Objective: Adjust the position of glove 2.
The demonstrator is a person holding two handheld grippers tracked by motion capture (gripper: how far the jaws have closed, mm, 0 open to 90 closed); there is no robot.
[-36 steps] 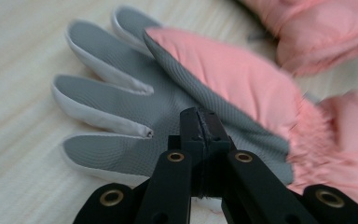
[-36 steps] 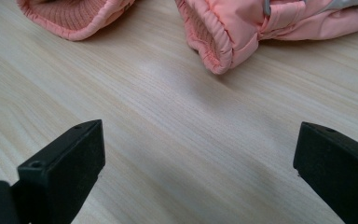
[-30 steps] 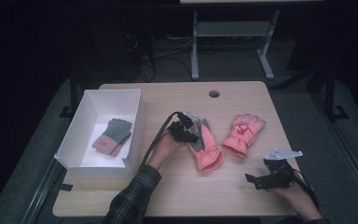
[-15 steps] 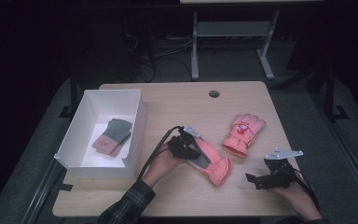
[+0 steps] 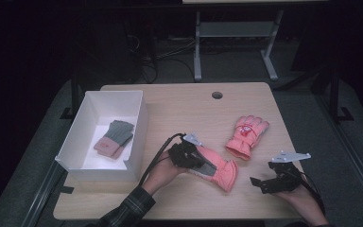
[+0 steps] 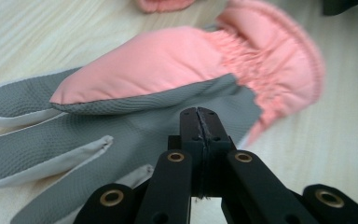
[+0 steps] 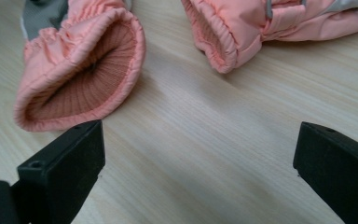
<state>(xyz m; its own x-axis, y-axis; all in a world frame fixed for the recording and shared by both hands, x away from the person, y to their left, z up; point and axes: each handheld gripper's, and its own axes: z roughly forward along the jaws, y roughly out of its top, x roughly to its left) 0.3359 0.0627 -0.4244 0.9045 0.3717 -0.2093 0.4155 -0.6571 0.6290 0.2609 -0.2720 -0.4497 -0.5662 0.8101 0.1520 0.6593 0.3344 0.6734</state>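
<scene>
Nearest, right gripper (image 5: 263,182) low over the pale wood-grain table (image 5: 179,101), black jaws spread wide, nothing between. Just ahead of it, ribbed knit lining inside a gathered, puffy cuff. Left gripper (image 5: 189,158) pinched tight on the near glove (image 5: 217,168), jaws meeting on the grey textured palm fabric; padded salmon shell, white-edged fingers, lying beside the box. Farther off, second glove (image 5: 246,134), back up, with a small red emblem, too small to read. At the left, white rectangular box (image 5: 75,137) holding a grey-and-pink knit glove (image 5: 114,137). Round hole (image 5: 217,95) near the far edge.
</scene>
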